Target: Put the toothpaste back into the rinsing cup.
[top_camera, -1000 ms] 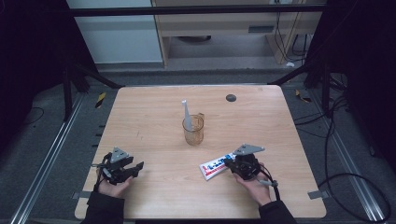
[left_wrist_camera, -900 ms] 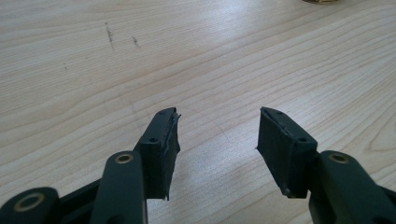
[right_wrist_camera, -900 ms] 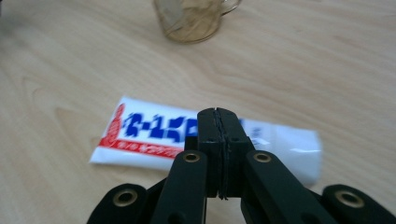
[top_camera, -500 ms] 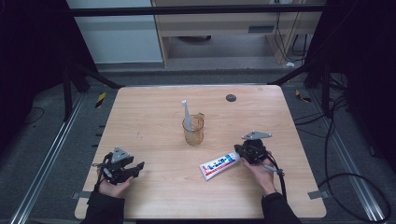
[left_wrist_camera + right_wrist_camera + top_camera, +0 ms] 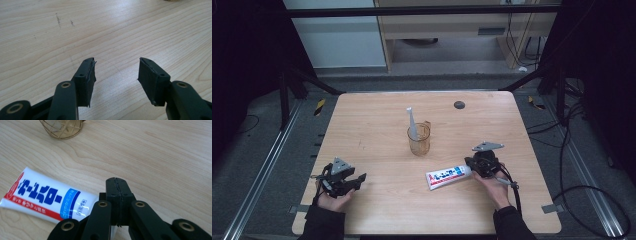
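The left gripper (image 5: 358, 179) rests low on the table (image 5: 377, 125) near its front left corner, jaws spread apart with nothing but bare wood between them. Toward the middle a cup (image 5: 419, 139) stands upright with a white brush (image 5: 411, 123) leaning in it. In front of the cup and a little to its right, the tube (image 5: 448, 177) lies flat, and the right gripper (image 5: 472, 163), jaws pressed together and empty, sits at the tube's right end, just beside it.

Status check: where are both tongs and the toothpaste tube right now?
Left tongs open, nothing between them. Right tongs shut, beside toothpaste tube, not gripping it. Cup beyond, not in the way.
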Available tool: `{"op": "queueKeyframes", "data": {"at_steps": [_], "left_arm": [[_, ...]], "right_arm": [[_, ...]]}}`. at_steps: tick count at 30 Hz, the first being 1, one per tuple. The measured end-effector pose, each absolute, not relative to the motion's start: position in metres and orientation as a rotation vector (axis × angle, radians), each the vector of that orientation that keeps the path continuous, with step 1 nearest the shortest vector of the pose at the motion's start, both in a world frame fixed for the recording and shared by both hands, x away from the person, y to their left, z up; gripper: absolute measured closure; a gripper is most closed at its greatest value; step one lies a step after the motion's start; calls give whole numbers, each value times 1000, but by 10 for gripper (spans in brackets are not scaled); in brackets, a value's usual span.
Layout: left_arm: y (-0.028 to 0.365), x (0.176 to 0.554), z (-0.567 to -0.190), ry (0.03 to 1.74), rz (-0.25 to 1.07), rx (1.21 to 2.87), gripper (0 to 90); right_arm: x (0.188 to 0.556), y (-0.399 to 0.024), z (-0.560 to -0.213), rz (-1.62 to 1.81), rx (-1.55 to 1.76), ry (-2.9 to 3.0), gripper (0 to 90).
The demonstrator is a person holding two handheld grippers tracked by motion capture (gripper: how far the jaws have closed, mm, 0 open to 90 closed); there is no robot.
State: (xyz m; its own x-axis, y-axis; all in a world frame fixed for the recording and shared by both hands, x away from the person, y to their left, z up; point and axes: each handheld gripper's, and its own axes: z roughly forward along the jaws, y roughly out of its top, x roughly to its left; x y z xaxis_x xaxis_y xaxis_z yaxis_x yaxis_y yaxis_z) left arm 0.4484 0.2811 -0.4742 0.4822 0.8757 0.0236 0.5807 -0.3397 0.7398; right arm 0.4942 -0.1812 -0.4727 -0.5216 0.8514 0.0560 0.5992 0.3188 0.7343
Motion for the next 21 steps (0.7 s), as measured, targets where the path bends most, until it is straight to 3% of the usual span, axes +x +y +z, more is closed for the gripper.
{"op": "queueKeyframes", "data": {"at_steps": [21], "left_arm": [[281, 448, -474, 1200, 555, 2053, 462]], "right_arm": [[467, -192, -470, 1004, 1265, 2314, 899]]}}
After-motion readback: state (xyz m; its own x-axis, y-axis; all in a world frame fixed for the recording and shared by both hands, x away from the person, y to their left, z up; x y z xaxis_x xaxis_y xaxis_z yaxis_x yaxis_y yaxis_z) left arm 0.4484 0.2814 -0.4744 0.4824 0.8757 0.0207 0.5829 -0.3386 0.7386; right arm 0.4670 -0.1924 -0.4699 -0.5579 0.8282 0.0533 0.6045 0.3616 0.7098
